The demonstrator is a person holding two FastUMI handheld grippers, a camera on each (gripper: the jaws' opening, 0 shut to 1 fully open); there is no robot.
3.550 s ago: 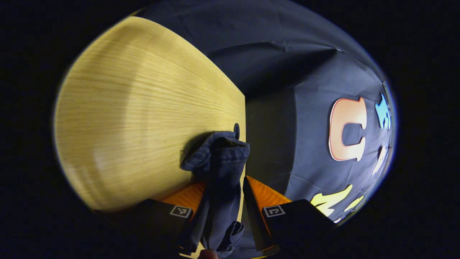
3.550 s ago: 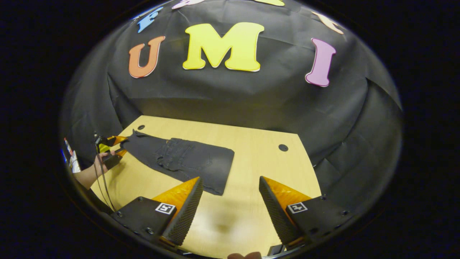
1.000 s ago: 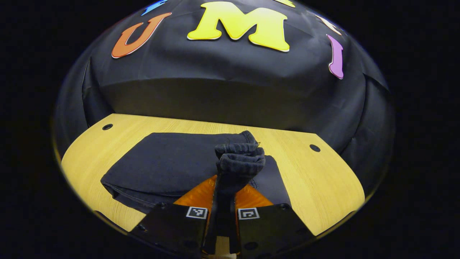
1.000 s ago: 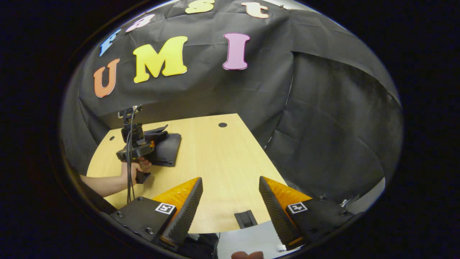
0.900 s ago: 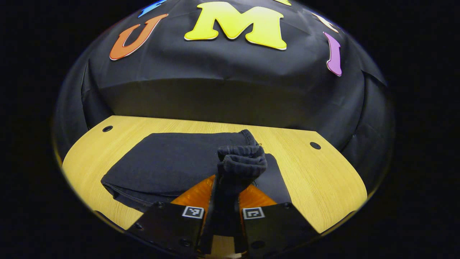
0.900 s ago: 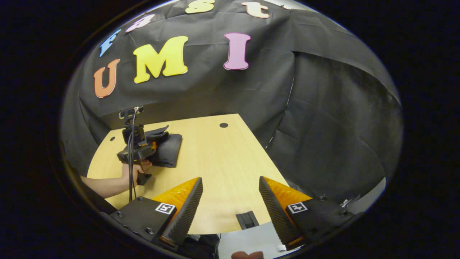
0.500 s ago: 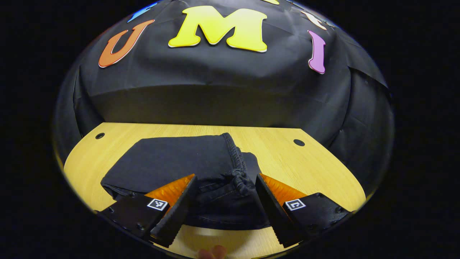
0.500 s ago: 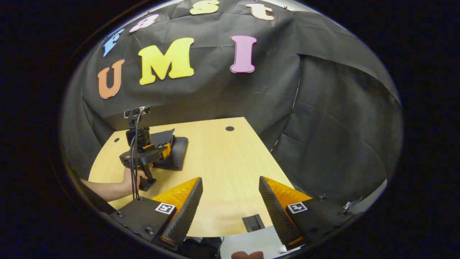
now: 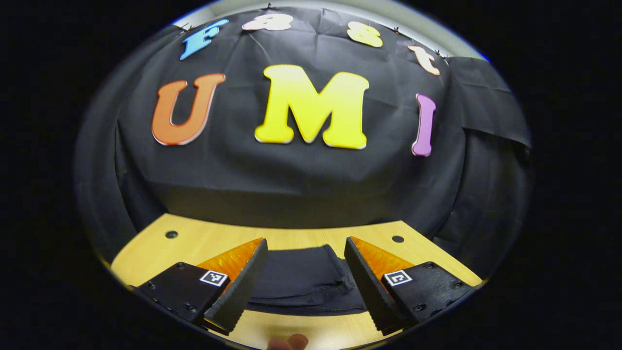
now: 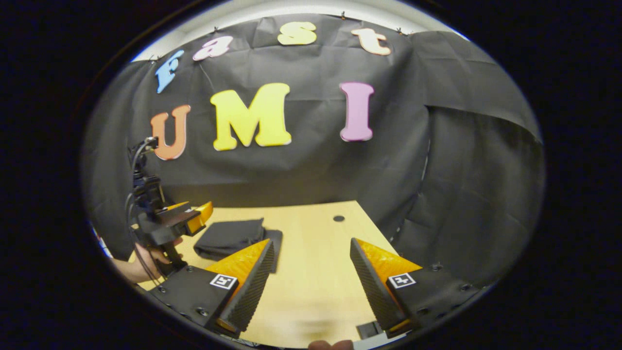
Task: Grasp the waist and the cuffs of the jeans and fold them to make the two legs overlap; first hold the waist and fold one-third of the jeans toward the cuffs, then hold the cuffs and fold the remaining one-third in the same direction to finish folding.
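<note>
The dark jeans [image 9: 303, 279] lie folded in a flat stack on the light wooden table [image 9: 204, 240]. My left gripper [image 9: 306, 284] hangs open above their near edge, its fingers apart and touching no cloth. In the right gripper view the folded jeans [image 10: 228, 236] sit at the table's left part. There the left gripper [image 10: 192, 216] is held by a hand [image 10: 146, 253] just left of the stack, raised off it. My right gripper [image 10: 311, 282] stands open over bare table, well to the right of the jeans.
Round cable holes [image 9: 171, 234] [image 9: 397, 238] mark the table's far corners, and one hole [image 10: 338, 218] lies beyond my right gripper. Black cloth walls close the booth behind and to the right. The table's near edge [image 10: 311, 340] runs just below my right fingers.
My left gripper opened, let go of the cuffs on the folded stack, then rose and drew back. My right gripper stayed open and tilted upward.
</note>
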